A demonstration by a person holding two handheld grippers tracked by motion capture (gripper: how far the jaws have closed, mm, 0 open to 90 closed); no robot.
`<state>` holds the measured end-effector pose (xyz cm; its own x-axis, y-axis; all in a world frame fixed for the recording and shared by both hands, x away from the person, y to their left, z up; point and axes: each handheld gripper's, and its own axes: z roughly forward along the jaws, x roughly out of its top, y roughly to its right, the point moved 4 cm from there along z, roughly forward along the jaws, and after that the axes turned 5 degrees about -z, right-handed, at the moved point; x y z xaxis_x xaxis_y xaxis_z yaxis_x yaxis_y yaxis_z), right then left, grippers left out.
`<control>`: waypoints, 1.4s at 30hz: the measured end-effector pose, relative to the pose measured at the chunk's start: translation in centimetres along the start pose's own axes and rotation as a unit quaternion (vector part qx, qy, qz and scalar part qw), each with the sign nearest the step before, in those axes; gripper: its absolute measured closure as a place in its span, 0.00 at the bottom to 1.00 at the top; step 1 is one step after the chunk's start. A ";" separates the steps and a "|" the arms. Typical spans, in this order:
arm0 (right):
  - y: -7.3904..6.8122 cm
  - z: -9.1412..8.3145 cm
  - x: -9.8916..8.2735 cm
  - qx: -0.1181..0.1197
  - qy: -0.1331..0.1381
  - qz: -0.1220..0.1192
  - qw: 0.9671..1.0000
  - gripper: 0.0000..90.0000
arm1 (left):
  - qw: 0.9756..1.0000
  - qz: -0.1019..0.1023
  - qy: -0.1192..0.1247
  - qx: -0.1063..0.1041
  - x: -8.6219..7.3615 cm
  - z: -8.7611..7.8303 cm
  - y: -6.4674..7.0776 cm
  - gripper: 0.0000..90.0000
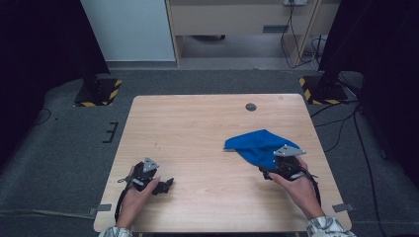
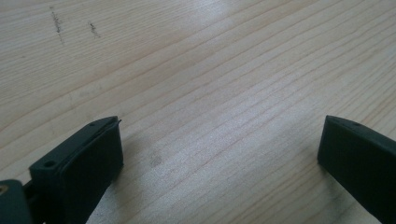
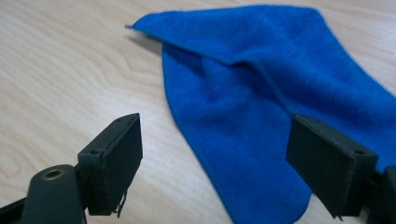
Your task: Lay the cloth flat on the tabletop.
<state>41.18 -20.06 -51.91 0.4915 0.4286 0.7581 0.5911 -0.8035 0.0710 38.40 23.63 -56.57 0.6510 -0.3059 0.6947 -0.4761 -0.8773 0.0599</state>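
i see the wooden table (image 1: 197, 128) with a crumpled blue cloth (image 1: 257, 145) on its right half. i judge this the approach to a pick — next i'd lower and close on the near edge. my right gripper (image 3: 215, 154) hangs over that edge, jaws wide; my left gripper (image 2: 219, 154) rests wide apart, well off — empty.

The right hand-held gripper (image 1: 276, 167) covers the blue cloth's (image 1: 257, 145) near end (high view).

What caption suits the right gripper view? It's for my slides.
Right gripper, jaws open, over a crumpled blue cloth on the wooden table.
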 end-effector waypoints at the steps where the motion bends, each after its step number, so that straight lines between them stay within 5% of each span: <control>1: 0.2 0.1 0.3 -0.003 0.000 -0.002 1.000 0.21 | 1.000 0.000 0.000 0.000 0.0 0.0 0.0 0.00; 14: 2.8 1.6 3.8 -0.030 0.007 0.010 0.999 0.28 | 1.000 0.002 -0.001 -0.002 0.1 0.0 0.0 0.00; 21: 3.9 3.2 4.3 -0.039 -0.006 0.008 0.999 0.33 | 1.000 0.002 -0.001 -0.003 0.1 0.1 0.0 0.00; 30: 4.5 5.3 3.6 -0.037 -0.020 0.013 0.999 0.16 | 1.000 0.002 -0.001 -0.003 0.1 0.1 0.0 0.00; 33: 4.4 6.1 3.3 -0.038 -0.027 0.010 0.999 0.18 | 1.000 0.002 -0.001 -0.002 0.1 0.1 0.0 0.00; 40: 4.3 7.0 2.8 -0.036 -0.042 0.004 0.998 0.49 | 1.000 0.002 -0.001 -0.002 0.1 0.1 0.0 0.00; 42: 4.3 6.9 2.9 -0.031 -0.038 0.001 0.999 0.69 | 1.000 0.002 -0.001 -0.002 0.1 0.1 0.0 0.00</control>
<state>49.55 -19.38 -53.84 0.5412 0.4547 0.7074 0.5499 -0.8278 0.1113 38.48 23.64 -56.57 0.6497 -0.3105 0.6939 -0.4820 -0.8741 0.0602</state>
